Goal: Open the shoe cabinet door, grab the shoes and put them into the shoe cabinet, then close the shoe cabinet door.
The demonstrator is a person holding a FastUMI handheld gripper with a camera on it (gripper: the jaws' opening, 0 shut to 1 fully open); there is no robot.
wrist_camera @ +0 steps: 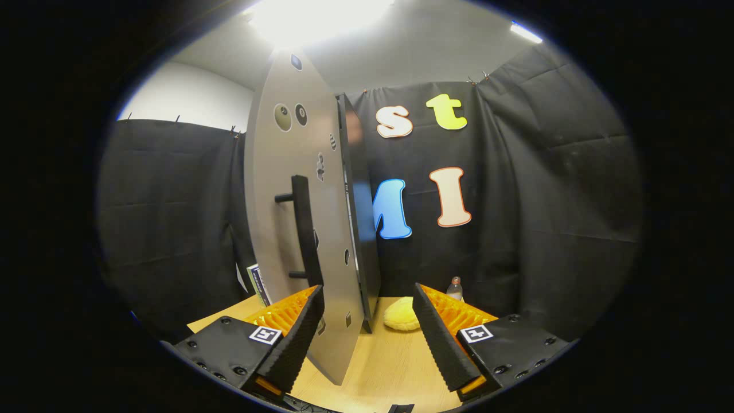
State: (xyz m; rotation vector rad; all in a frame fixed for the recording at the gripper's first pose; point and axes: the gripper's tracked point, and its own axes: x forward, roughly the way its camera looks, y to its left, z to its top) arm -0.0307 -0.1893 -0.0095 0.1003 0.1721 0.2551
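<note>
A big ceiling light (pixel 315 17) glows so bright it turns plain white, and a small strip light (pixel 526 32) shines off to one side. The grey cabinet door (pixel 287 218) catches that glow near its top and looks bent like a bow. Straight lines curve more toward the rim. The desk (pixel 390 367) is well lit and sharp. The black cloth wall (pixel 550 189) stays dim.

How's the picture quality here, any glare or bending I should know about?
In the gripper view, the ceiling light blows out to white glare above the cabinet door; the fisheye bows that door's edges into curves; the open gripper and door handle look sharp; the yellow shoe beyond is evenly lit.
</note>
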